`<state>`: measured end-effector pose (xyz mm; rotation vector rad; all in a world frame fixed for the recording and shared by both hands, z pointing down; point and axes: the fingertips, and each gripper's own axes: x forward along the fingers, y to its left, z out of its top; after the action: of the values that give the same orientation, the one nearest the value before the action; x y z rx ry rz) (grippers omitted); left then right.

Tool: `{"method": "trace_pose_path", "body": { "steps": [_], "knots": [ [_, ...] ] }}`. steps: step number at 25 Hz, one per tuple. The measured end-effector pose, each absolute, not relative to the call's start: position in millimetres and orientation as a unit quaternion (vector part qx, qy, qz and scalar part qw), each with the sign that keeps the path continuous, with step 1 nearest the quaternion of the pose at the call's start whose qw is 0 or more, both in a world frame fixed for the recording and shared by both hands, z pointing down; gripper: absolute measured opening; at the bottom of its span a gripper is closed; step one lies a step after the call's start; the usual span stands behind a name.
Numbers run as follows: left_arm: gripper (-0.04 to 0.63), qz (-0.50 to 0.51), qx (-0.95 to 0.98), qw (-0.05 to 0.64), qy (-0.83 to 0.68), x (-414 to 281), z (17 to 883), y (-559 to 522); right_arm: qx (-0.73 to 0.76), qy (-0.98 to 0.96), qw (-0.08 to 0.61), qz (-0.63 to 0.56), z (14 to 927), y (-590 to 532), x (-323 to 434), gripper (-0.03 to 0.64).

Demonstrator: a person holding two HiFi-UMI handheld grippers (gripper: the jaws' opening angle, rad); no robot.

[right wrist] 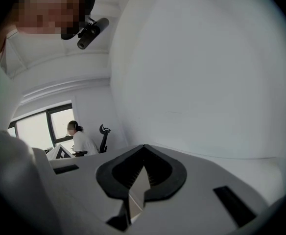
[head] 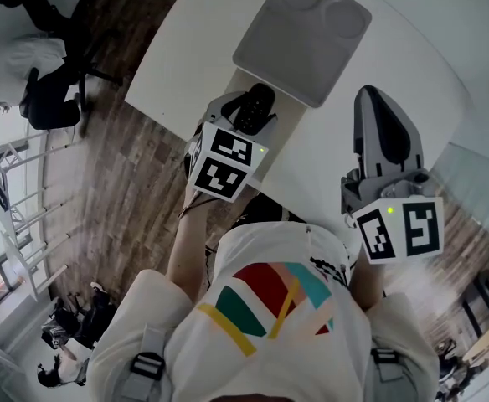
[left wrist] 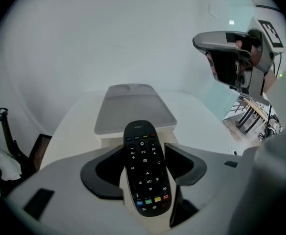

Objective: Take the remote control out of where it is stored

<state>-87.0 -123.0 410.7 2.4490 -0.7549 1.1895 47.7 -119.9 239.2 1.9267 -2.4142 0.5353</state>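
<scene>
A black remote control [left wrist: 145,168] with coloured buttons lies lengthwise between the jaws of my left gripper [left wrist: 144,169], which is shut on it. In the head view the remote control [head: 254,107] pokes out past my left gripper [head: 243,117], just in front of a grey lidded box [head: 301,32] on the white table [head: 186,65]. The grey box [left wrist: 133,112] is straight ahead in the left gripper view. My right gripper [head: 381,128] is raised over the table's right part, jaws together and nothing in them. In its own view my right gripper [right wrist: 142,176] faces a white wall.
The white table ends at an edge [head: 156,120] on the left, with wooden floor [head: 119,166] beyond. An office chair [head: 52,90] and a seated person [head: 14,61] are at the far left. A glass partition [head: 479,182] is on the right.
</scene>
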Motion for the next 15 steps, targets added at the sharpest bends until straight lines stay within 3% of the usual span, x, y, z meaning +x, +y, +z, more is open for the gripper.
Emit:
{"method": "trace_pose_path", "body": {
  "steps": [5, 15],
  "knots": [
    [0.268, 0.366, 0.866, 0.137, -0.311, -98, 355, -131, 0.608, -0.78, -0.005, 0.151, 221, -108, 36, 0.0],
    [0.268, 0.145, 0.899, 0.066, -0.408, -106, 189, -127, 0.593, -0.801, -0.051, 0.062, 155, -87, 22, 0.0]
  ]
}}
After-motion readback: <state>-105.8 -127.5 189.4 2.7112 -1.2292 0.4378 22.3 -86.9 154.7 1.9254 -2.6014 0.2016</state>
